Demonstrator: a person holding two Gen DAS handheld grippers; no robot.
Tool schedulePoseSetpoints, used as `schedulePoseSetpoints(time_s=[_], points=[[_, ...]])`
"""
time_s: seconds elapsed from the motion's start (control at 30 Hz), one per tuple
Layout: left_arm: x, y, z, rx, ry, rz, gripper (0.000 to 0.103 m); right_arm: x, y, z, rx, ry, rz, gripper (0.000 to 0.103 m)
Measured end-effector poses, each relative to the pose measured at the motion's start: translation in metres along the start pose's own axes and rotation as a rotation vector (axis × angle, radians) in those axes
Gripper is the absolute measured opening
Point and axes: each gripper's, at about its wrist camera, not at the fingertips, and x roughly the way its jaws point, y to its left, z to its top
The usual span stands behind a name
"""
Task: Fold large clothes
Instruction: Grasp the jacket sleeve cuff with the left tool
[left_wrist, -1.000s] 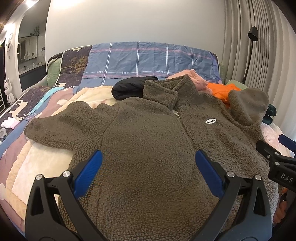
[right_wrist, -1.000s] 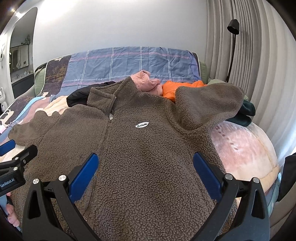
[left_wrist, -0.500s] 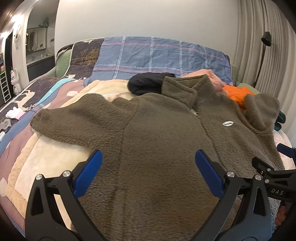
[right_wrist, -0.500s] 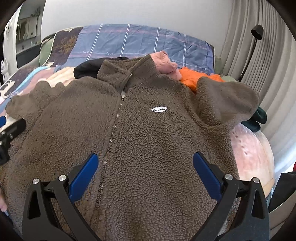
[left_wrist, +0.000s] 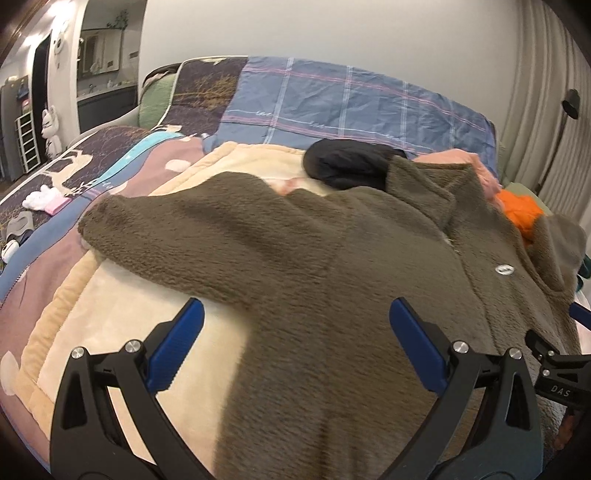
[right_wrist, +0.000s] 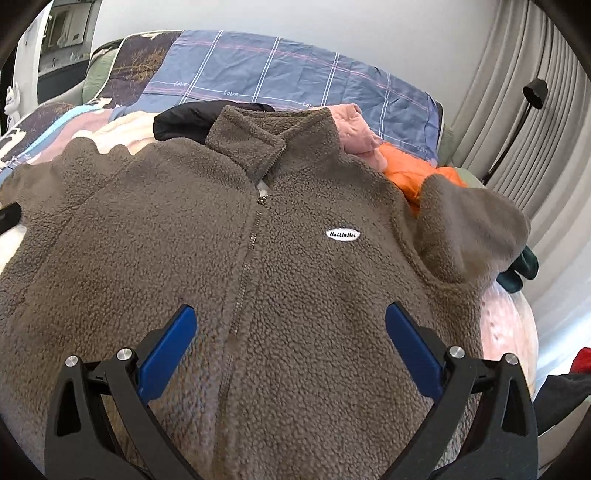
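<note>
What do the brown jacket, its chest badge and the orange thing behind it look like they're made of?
The brown jacket looks like sherpa-style fleece: matte, nubby, curly pile. Its chest badge seems a smooth white patch with dark lettering, possibly rubber or woven. The orange garment looks like slightly shiny, puffy quilted synthetic, likely a padded jacket.

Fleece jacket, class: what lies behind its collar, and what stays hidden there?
Behind the collar of the fleece jacket lie a black garment, a pink garment and an orange garment, with the plaid pillow beyond. Their lower parts are covered by the jacket.
</note>
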Motion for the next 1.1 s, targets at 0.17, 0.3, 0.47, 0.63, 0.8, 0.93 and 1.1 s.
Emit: schedulePoseSetpoints(time_s=[0.17, 0.3, 0.47, 0.63, 0.8, 0.93, 1.1], points=[[0.017, 0.026, 0.007, -0.020, 0.021, 0.054, 0.101, 0.015, 0.010, 0.007, -0.040, 0.026, -0.027, 0.102], [0.033, 0.056, 0.013, -0.068, 0.045, 0.102, 0.101, 0.024, 0.017, 0.013, -0.062, 0.034, -0.042, 0.102], [0.049, 0.094, 0.019, -0.120, 0.063, 0.175, 0.101, 0.032, 0.026, 0.019, -0.096, 0.041, -0.059, 0.102], [0.073, 0.143, 0.024, -0.261, 0.111, 0.183, 0.101, 0.038, 0.035, 0.023, -0.127, 0.046, -0.074, 0.102], [0.092, 0.180, 0.025, -0.397, 0.132, 0.153, 0.101, 0.043, 0.039, 0.026, -0.147, 0.053, -0.091, 0.102], [0.108, 0.208, 0.031, -0.492, 0.094, 0.059, 0.101, 0.043, 0.037, 0.029, -0.145, 0.056, -0.086, 0.102], [0.135, 0.245, 0.039, -0.591, 0.106, 0.080, 0.098, 0.032, 0.029, 0.030, -0.134, 0.026, -0.074, 0.102]])
